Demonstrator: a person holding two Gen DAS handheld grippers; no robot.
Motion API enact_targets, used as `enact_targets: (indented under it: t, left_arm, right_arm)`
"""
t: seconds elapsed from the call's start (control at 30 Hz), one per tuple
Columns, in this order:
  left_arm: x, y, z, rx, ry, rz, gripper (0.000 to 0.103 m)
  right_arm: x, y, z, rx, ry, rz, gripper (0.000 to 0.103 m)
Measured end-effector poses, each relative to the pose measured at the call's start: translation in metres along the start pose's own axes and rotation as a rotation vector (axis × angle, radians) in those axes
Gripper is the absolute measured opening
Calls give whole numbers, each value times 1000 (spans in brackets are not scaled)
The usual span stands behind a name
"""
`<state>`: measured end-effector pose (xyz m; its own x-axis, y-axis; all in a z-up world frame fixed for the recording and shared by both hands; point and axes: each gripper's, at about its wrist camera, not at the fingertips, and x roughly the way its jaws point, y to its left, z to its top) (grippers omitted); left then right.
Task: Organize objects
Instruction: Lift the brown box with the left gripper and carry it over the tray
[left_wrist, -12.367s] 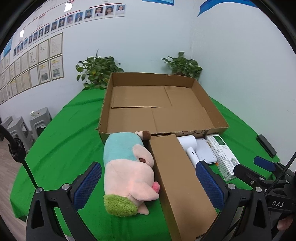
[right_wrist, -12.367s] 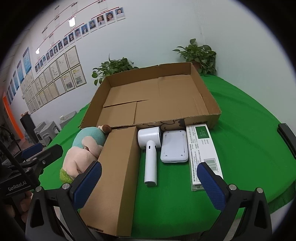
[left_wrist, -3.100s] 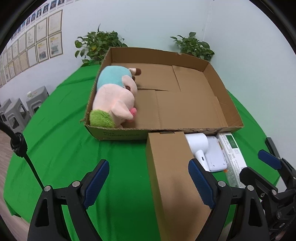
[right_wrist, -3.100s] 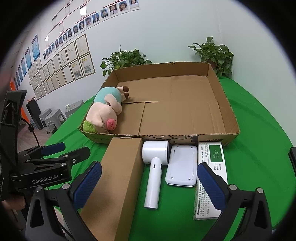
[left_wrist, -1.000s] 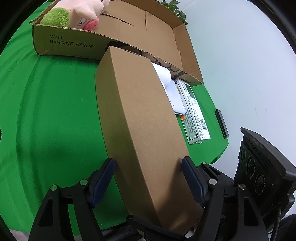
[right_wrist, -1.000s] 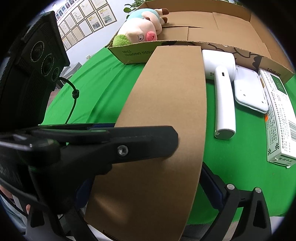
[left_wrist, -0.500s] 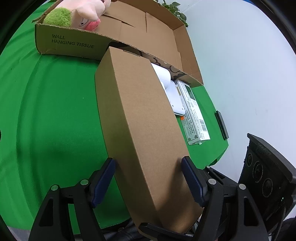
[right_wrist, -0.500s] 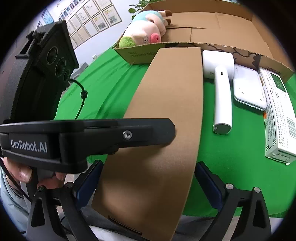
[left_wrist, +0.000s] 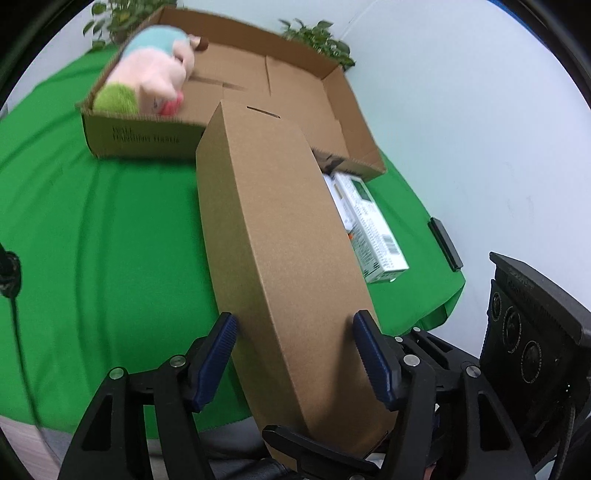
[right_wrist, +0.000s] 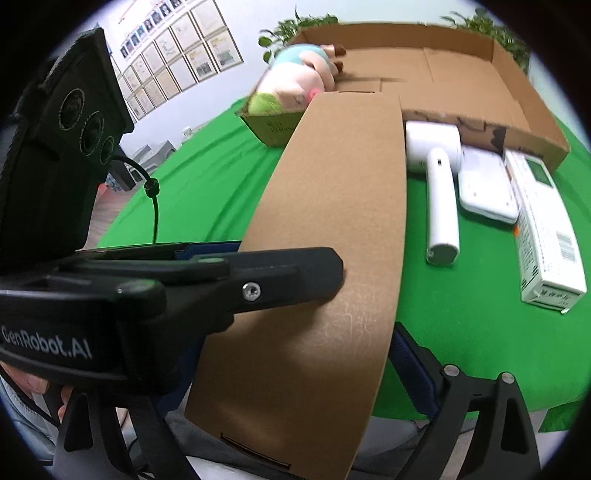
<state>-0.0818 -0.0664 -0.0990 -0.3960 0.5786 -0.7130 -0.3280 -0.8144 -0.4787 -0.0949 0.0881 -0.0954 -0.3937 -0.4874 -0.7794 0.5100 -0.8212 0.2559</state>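
Note:
A long brown carton (left_wrist: 273, 229) is held at its near end, raised with its far end over the front wall of the big open cardboard box (left_wrist: 140, 134). My left gripper (left_wrist: 295, 350) is shut on its two long sides. My right gripper (right_wrist: 295, 373) grips the same near end; the carton (right_wrist: 340, 206) and the left gripper's body hide most of it. A plush pig (left_wrist: 147, 79) lies in the box's left part, also in the right wrist view (right_wrist: 291, 79).
On the green tablecloth right of the carton lie a white hair dryer (right_wrist: 439, 195), a white flat device (right_wrist: 484, 184) and a white-green packet (right_wrist: 543, 229), (left_wrist: 369, 225). A black bar (left_wrist: 445, 243) lies near the table's right edge. Potted plants stand behind the box.
The carton has been lifted and tipped up, and its far end now overlaps the big box's front wall. Both grippers rose with it.

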Motion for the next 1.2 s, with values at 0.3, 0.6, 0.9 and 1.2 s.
enact_targets:
  t: [0.3,0.6,0.9,1.2]
  left_arm:
    - [-49,-46,50,135,-161,26,62]
    - [-73,-73,133,250,-263,27,62]
    - [-68,-65,200,244,-285,35,62]
    - [-45,-36,270,243,-267,42,62]
  right_arm:
    - [-50,13,41,-45,-167,-21,94]
    - [-95,-8,103,-82,-325,-58,94]
    - [-76,-34,155,-104,-348,-54,94]
    - [-52,-45,205,-104,-338,-50,94]
